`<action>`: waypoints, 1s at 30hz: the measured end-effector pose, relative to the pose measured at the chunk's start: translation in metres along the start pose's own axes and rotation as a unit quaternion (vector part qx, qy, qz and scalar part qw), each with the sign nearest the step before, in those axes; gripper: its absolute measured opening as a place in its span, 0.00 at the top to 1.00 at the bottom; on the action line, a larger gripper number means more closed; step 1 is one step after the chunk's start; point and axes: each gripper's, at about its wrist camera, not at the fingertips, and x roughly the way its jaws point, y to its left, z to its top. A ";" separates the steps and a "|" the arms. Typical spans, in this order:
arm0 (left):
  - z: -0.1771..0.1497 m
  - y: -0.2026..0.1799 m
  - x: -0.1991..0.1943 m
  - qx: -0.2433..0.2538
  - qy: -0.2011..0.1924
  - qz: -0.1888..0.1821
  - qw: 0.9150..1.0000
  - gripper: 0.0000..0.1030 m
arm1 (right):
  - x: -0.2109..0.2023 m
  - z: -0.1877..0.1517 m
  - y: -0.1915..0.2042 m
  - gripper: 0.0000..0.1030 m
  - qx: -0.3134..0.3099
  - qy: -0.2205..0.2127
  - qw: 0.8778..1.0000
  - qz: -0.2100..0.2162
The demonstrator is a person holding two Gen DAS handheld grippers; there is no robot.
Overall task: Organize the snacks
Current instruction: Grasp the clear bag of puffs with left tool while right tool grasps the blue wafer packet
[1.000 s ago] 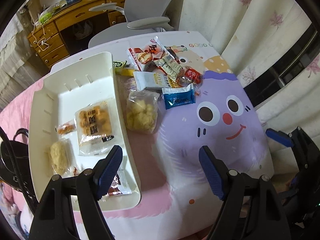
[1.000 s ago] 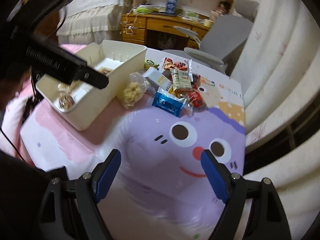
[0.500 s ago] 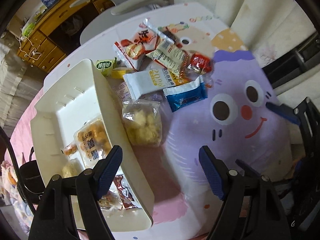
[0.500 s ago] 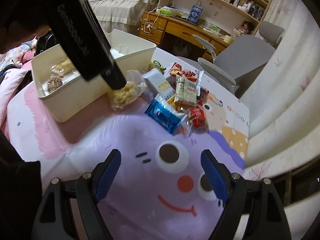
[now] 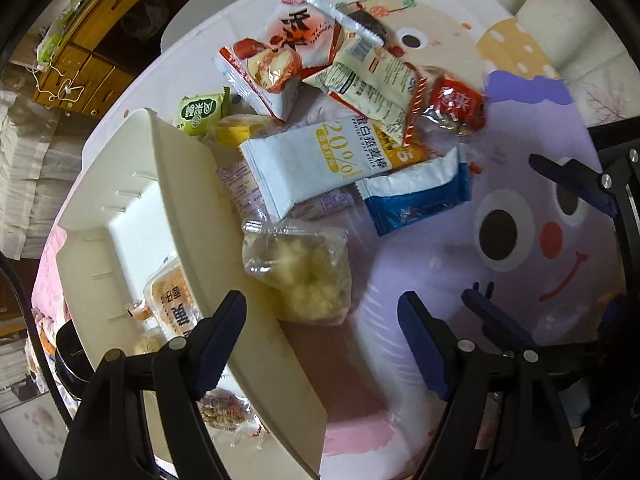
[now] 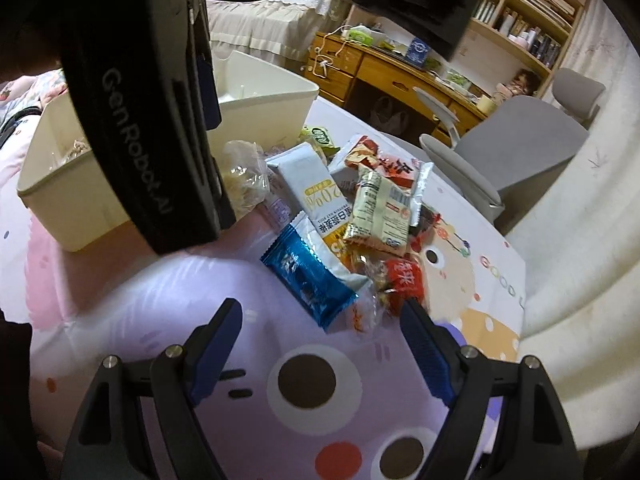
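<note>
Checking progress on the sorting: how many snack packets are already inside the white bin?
4 visible in the white bin, left wrist view: an orange biscuit packet, a small orange one, a pale one and a brown one. The claw may hide others.

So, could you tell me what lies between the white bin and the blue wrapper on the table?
In the left wrist view, a clear bag of yellow puffs lies between the white bin and the blue wrapper, against the bin's wall.
</note>
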 end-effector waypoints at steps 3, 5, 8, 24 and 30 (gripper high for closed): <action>0.006 -0.001 0.010 -0.007 0.013 0.004 1.000 0.29 | 0.011 0.000 0.002 0.22 -0.016 -0.005 1.000 0.002; 0.008 0.001 0.017 -0.011 0.020 0.004 1.000 0.32 | 0.018 0.001 0.002 0.23 -0.024 -0.008 1.000 0.002; 0.011 0.004 0.024 -0.020 0.025 0.002 1.000 0.35 | 0.028 0.003 0.001 0.26 -0.023 -0.012 1.000 0.009; 0.021 0.019 0.042 -0.048 0.031 -0.019 0.998 0.58 | 0.055 0.006 0.003 0.52 -0.044 -0.007 0.998 0.046; 0.025 0.023 0.046 -0.054 0.027 -0.023 0.998 0.63 | 0.053 0.006 0.002 0.67 -0.037 0.002 0.998 0.053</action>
